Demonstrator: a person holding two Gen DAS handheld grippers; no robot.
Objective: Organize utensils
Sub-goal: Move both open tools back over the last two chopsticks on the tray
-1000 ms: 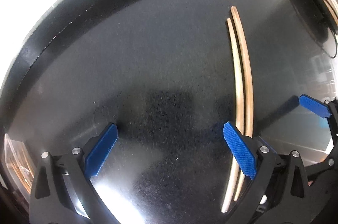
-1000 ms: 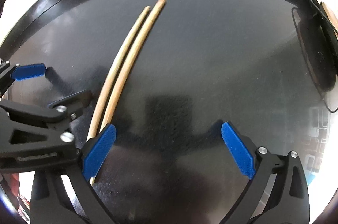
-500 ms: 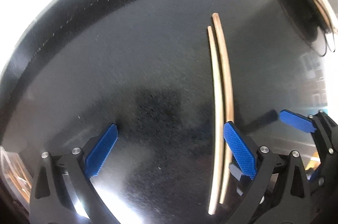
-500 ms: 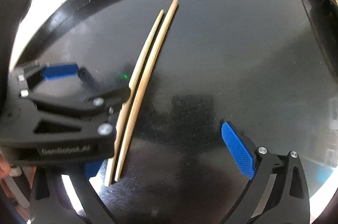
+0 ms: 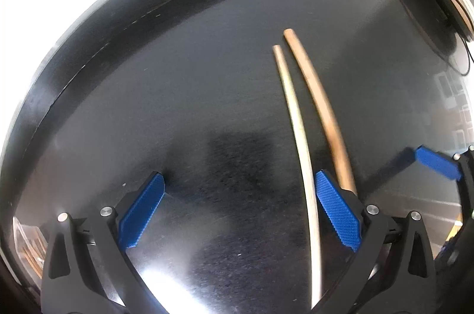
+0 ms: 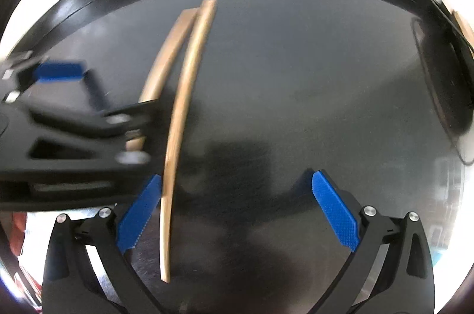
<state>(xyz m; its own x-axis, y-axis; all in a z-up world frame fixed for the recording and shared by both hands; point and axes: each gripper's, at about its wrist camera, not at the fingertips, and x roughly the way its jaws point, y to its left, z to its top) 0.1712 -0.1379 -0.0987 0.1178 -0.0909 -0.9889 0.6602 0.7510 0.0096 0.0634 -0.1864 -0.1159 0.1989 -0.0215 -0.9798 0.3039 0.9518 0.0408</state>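
Note:
Two wooden chopsticks lie on a dark glossy table. In the left wrist view the pale chopstick runs just inside my right finger and the darker chopstick passes behind that finger. My left gripper is open and holds nothing. In the right wrist view one chopstick lies just inside my left finger and the other chopstick is partly hidden by the left gripper's body. My right gripper is open and holds nothing.
The table's far edge curves across the top of both views. A dark round object stands at the far right by the wall. A clear container with utensils shows at the lower left.
Both grippers have shifted so the chopsticks sit nearer the middle of each view. The two chopsticks have spread apart, with the left gripper's right finger now between them.

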